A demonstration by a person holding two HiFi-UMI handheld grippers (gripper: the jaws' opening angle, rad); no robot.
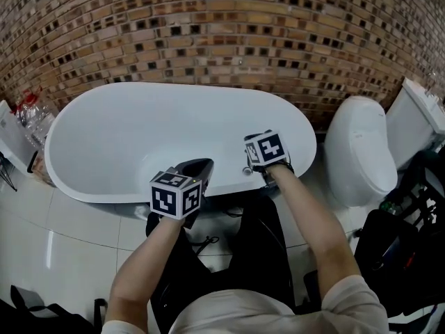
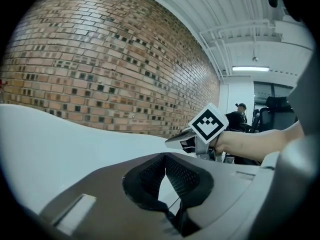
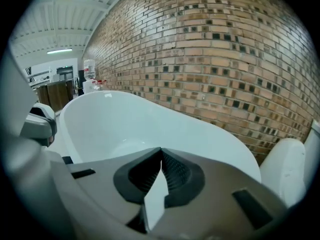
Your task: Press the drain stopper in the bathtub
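The white oval bathtub (image 1: 104, 138) stands against a brick wall, and both grippers hover over its near rim. My left gripper (image 1: 200, 165) is over the rim's middle, jaws shut with nothing between them; its tips (image 2: 164, 158) meet above the tub's white inner wall. My right gripper (image 1: 250, 157) is a little further right, over the rim, also shut and empty, with its tips (image 3: 160, 153) touching. It points along the tub's basin (image 3: 115, 129). No view shows a drain stopper; the tub's bottom looks plain white.
A white toilet (image 1: 358, 152) stands right of the tub, with dark bags and gear (image 1: 410, 214) beside it. Bottles and clutter (image 1: 28, 110) sit at the tub's left end. The person's legs (image 1: 229, 256) stand on the pale tiled floor (image 1: 83, 228). Another person (image 2: 240, 115) stands far back.
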